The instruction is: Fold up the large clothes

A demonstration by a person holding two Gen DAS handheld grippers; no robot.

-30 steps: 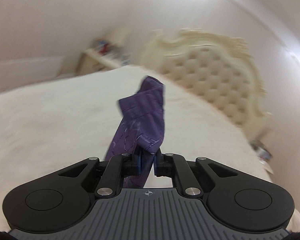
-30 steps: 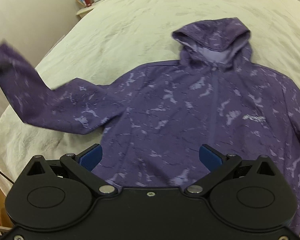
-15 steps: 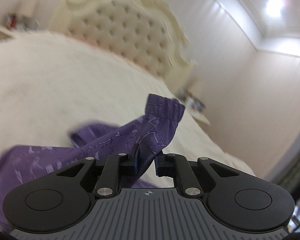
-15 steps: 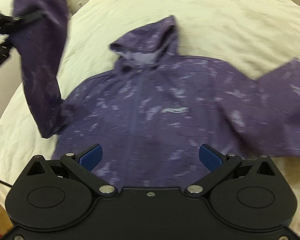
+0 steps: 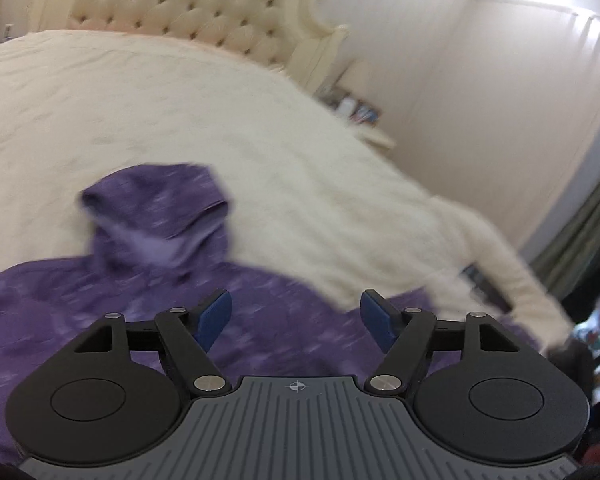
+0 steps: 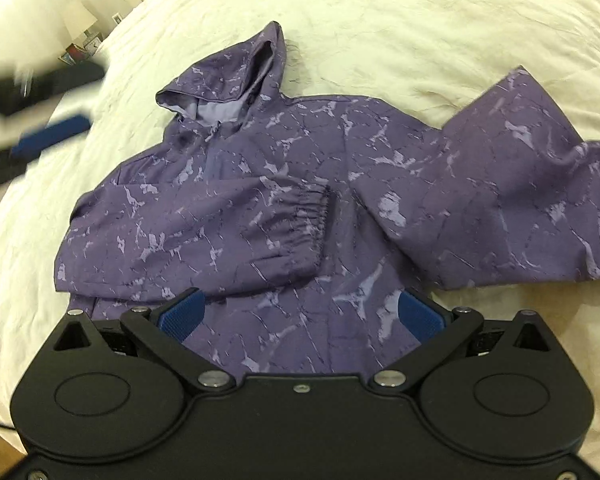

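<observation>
A purple patterned hooded jacket lies flat, front up, on the cream bed. Its left sleeve is folded across the chest, with the elastic cuff near the middle. The right sleeve lies spread out to the right. My right gripper is open and empty above the jacket's lower part. My left gripper is open and empty above the jacket, with the hood ahead of it. The left gripper also shows blurred at the left edge of the right wrist view.
A tufted cream headboard stands at the far end of the bed. A nightstand with small items stands beside it, against the wall. Another nightstand with small items shows at the far left. Dark curtains hang at the right.
My left gripper carried the left sleeve across the jacket, opened and let it go. The sleeve now lies on the chest. The right gripper stayed open and shifted view.
</observation>
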